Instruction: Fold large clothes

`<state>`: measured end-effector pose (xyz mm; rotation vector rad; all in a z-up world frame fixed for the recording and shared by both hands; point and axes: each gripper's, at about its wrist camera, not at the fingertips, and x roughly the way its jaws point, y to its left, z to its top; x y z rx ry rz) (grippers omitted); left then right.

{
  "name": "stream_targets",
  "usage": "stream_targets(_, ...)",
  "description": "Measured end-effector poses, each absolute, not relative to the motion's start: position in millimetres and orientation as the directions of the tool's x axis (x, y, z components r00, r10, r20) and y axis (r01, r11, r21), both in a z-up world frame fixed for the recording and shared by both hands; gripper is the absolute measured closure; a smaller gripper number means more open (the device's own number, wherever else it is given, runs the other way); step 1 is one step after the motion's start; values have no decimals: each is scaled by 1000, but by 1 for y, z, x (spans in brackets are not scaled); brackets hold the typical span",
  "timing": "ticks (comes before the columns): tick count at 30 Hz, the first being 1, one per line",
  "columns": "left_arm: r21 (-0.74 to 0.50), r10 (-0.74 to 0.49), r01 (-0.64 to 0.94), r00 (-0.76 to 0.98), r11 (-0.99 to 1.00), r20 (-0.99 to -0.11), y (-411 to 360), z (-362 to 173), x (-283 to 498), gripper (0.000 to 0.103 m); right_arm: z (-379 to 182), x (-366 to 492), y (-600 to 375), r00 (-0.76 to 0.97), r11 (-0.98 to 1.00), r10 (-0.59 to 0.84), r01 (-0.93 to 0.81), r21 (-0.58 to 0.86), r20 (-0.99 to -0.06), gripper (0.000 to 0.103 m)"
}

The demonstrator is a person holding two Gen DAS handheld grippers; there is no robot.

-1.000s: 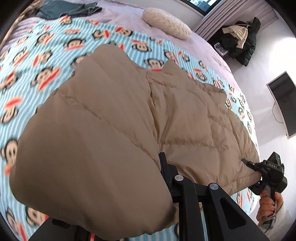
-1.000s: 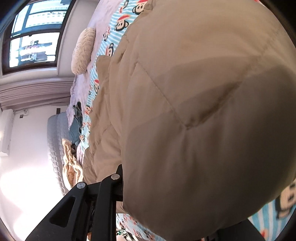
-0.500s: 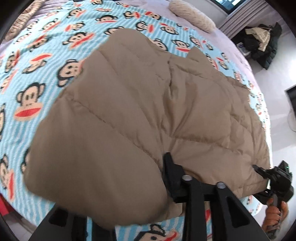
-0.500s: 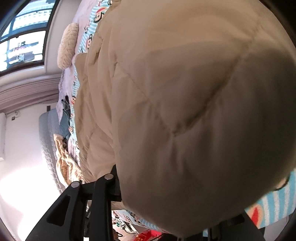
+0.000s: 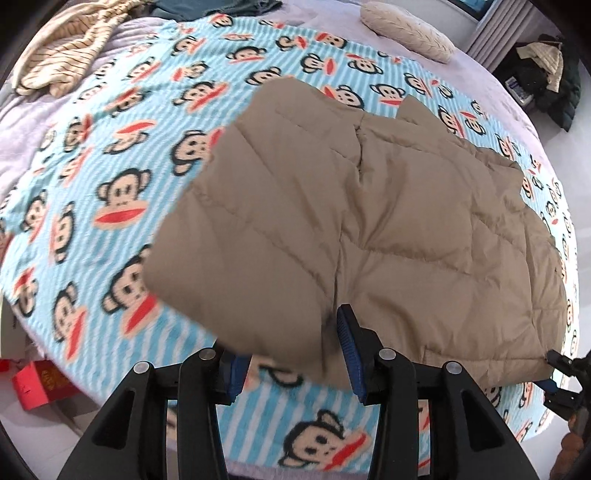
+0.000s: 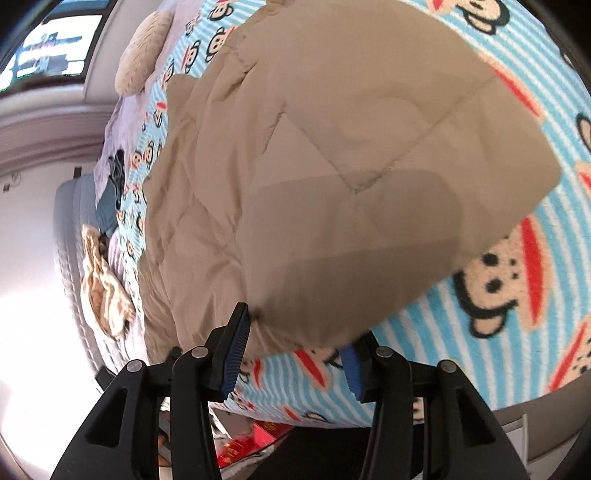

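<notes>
**Hem let go, first fold down, more folding to come**

Nearest to me, my left gripper (image 5: 291, 354) stands with its jaws apart; they have just been opening, and the near corner of the tan quilted down jacket (image 5: 369, 229) lies over the gap between the blue pads (image 5: 349, 354) without being pinched. My right gripper (image 6: 291, 354) is the same: its jaws have just been opening too, they stand parted, and the jacket's edge droops just in front of them, loose. In the left view I can see that right gripper at the far right corner of the hem, with my hand below it, partly cut off by the frame.

Beyond the fingers, the jacket lies flat on the monkey-print blanket (image 5: 122, 155) that covers the bed, near its front edge. It looks doubled over on itself, a puffy rectangle with a seam running up the middle and a collar-like point sticking out at the far side. I judge one fold done and released; the bundle is still wide, so at least another fold and some smoothing seem left.

Farther back, well apart from the jacket, a striped garment (image 5: 62, 51) and a dark teal one (image 5: 214, 9) sit at the head of the bed, probably still waiting. A cream knitted cushion (image 5: 406, 31) lies beyond them.
</notes>
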<state>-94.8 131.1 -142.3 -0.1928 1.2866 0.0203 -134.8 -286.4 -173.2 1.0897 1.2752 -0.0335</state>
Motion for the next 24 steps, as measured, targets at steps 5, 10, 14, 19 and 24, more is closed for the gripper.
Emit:
stream_targets(5, -95, -58, -115, 287, 989, -956, 136, -124, -108, 57, -153, -144, -280, 332, 607, 500, 525, 597, -800, 52)
stream_targets(10, -99, -75, -65, 298, 993, -952, 144, -107, -107, 57, -128, -145, -265, 377, 660, 459, 461, 593, -805, 51)
stream_targets(14, -84, -79, -4, 304, 996, -949, 152, -95, -97, 57, -121, -132, -235, 374, 675, 477, 424, 604, -795, 51)
stream_targets(19, -95, -101, 33, 283, 995, -954, 163, -95, -79, 57, -120, -108, -197, 346, 695, 475, 416, 586, -809, 50)
stream_targets(24, -125, -132, 41, 255, 991, -958, 175, -104, -58, 45, -119, -92, -174, 324, 711, 451, 433, 554, -832, 48)
